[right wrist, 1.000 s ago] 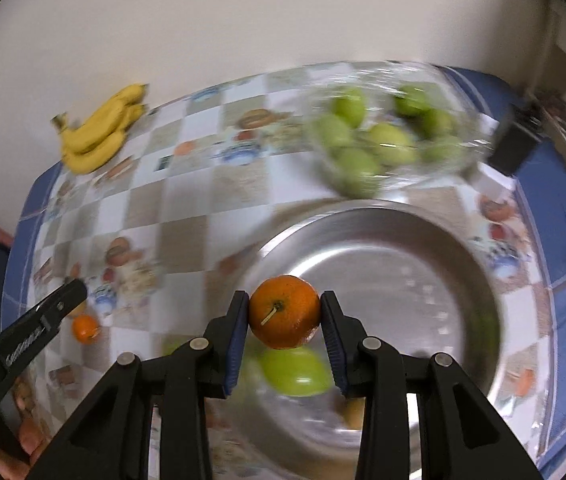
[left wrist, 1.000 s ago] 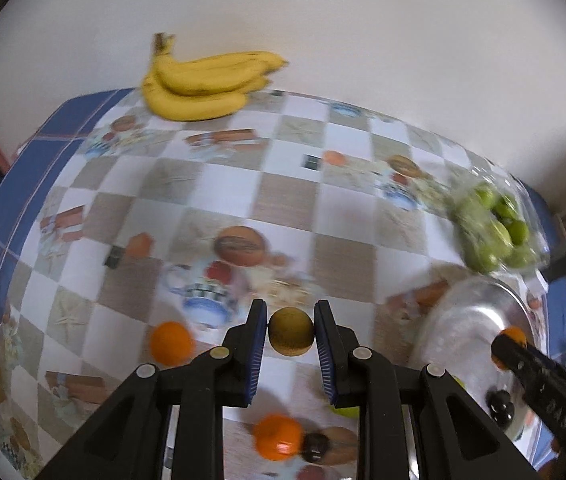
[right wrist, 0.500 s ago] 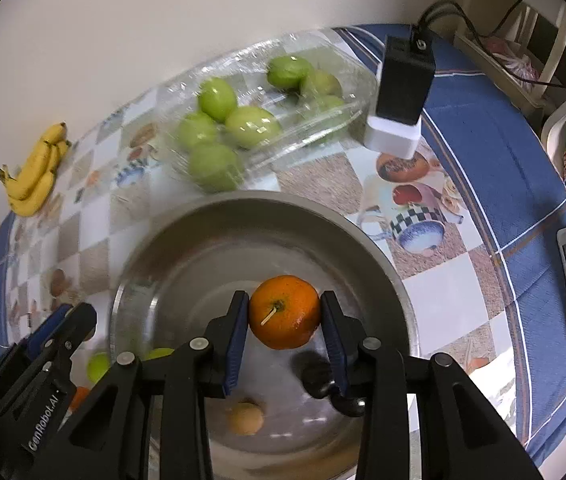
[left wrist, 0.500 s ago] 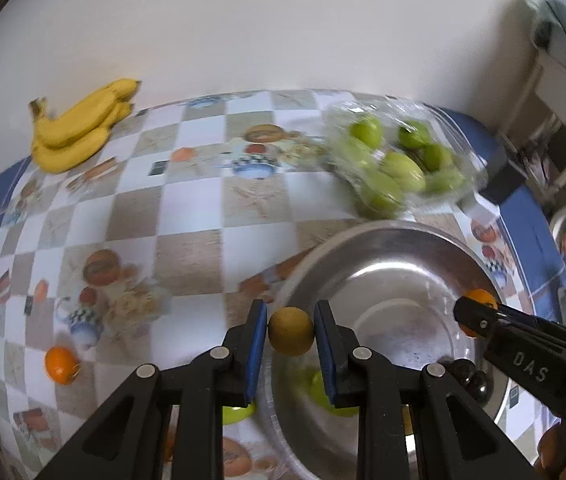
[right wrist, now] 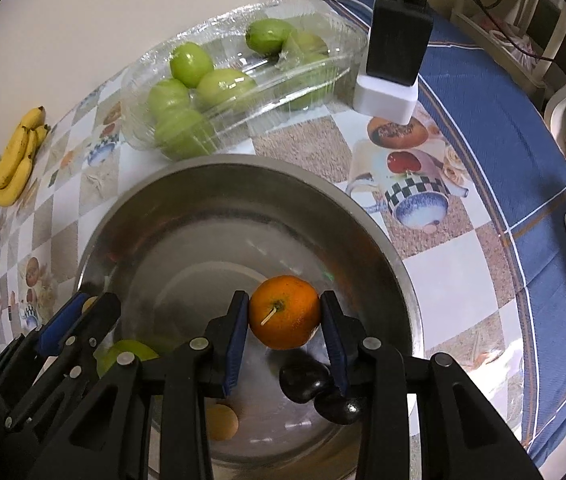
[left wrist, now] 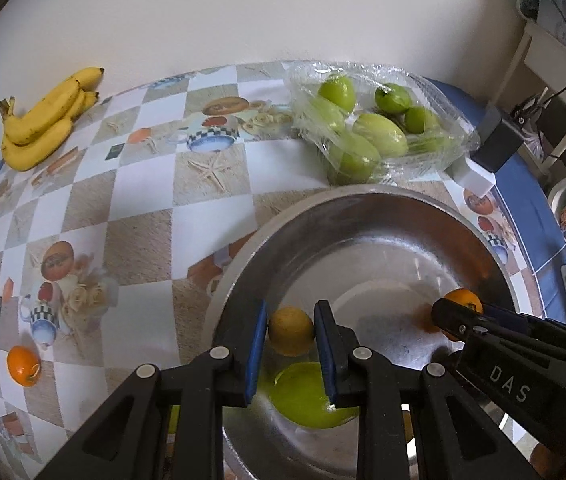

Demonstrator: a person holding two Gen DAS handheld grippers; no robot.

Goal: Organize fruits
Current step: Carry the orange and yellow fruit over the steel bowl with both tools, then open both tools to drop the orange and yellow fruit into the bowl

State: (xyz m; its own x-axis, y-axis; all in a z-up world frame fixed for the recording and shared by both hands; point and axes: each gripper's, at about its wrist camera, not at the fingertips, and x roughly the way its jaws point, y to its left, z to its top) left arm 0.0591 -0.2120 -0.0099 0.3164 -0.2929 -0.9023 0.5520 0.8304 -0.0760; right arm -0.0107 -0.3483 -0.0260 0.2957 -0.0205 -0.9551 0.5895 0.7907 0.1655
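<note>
Left gripper (left wrist: 290, 338): clamps a yellow-brown fruit (left wrist: 291, 331) over the steel bowl (left wrist: 363, 216).
Right gripper (right wrist: 285, 322): clamps an orange (right wrist: 284, 312) over the same bowl.
Surface: checkered tablecloth (left wrist: 143, 216); bananas (left wrist: 43, 116) by the wall.

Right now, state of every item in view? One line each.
left gripper: shut on yellow-brown fruit, over the bowl
right gripper: shut on orange, over the bowl
steel bowl: upright, holds a green fruit, two dark fruits and a tan fruit
plastic tray of green fruit: film-wrapped, beside the bowl
bananas: bunch lying on the table
loose orange: on the table, outside the bowl
</note>
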